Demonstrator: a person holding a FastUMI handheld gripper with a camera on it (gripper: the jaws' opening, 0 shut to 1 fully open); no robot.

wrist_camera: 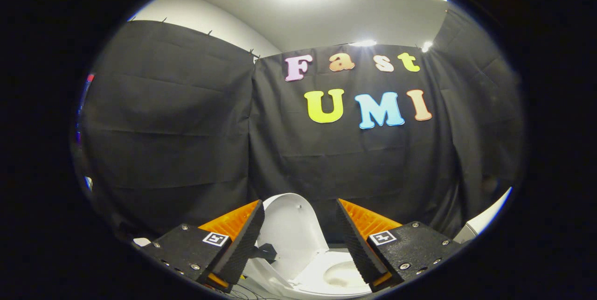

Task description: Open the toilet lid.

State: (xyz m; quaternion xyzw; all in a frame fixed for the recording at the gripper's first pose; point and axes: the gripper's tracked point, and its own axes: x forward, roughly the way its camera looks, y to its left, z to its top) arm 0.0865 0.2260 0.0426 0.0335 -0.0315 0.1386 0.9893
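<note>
Black cloth backs the toilet [326,274], whose lid [291,230] already stands raised beyond the wide, empty claw [298,239], so little remains.

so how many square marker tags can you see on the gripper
2. One marker tag sits on the left finger's black block, the other marker tag on the right finger's. The gripper is open, with the raised toilet lid showing between its fingers.

partly hidden toilet, cut-off fingers

toilet bowl [343,274] only partly seen between the spread fingers [242,244], its sides covered by them and its front cut off below; raised toilet lid [291,230] overlapped on one side by a finger; hinge area unclear; gripper [298,244] body cut off at the bottom; white object [487,216] beyond the black cloth wall [186,127] too cropped to identify.
</note>
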